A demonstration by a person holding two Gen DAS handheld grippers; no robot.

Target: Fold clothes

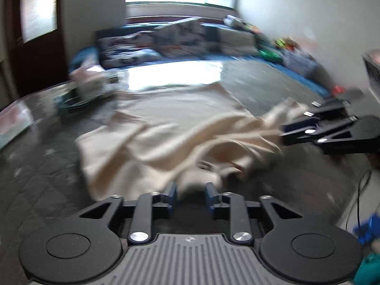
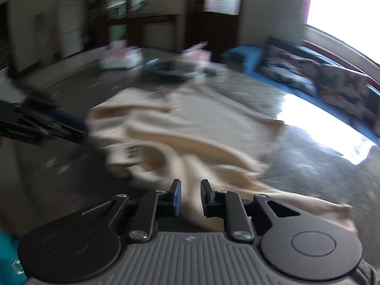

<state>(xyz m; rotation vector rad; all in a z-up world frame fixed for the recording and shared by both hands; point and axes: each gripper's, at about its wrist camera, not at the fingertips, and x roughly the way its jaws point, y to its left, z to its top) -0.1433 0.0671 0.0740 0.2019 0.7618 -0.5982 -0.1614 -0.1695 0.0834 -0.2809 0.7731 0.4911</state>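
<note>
cream garment [image 1: 171, 140] lies crumpled on a dark, glossy table [image 1: 273, 83], partly spread flat toward the far edge and bunched in loose folds toward the near edge. both views are smeared by motion blur; fine detail of the cloth cannot be read.

left gripper [image 1: 191, 193]: jaws stand partly apart, blue pads visible on the inner faces. a fold of the garment shows in the gap beyond the tips, but the pads do not press on it; no grip observed.

right gripper [image 2: 191, 196]: jaws stand a narrow way apart. cream cloth runs under and between the tips toward the near edge of the table; the pads stand clear of it on both sides, so it is not clamped. in the left wrist view the same gripper [image 1: 283, 134] reaches in from the right side, tips just at the bunched edge of the garment.

clutter [image 1: 87, 87] of mixed items sits at the far left corner of the table, well apart from the garment. patterned cushions [image 1: 180, 38] lie on a blue couch beyond the far edge, under a bright window.
</note>
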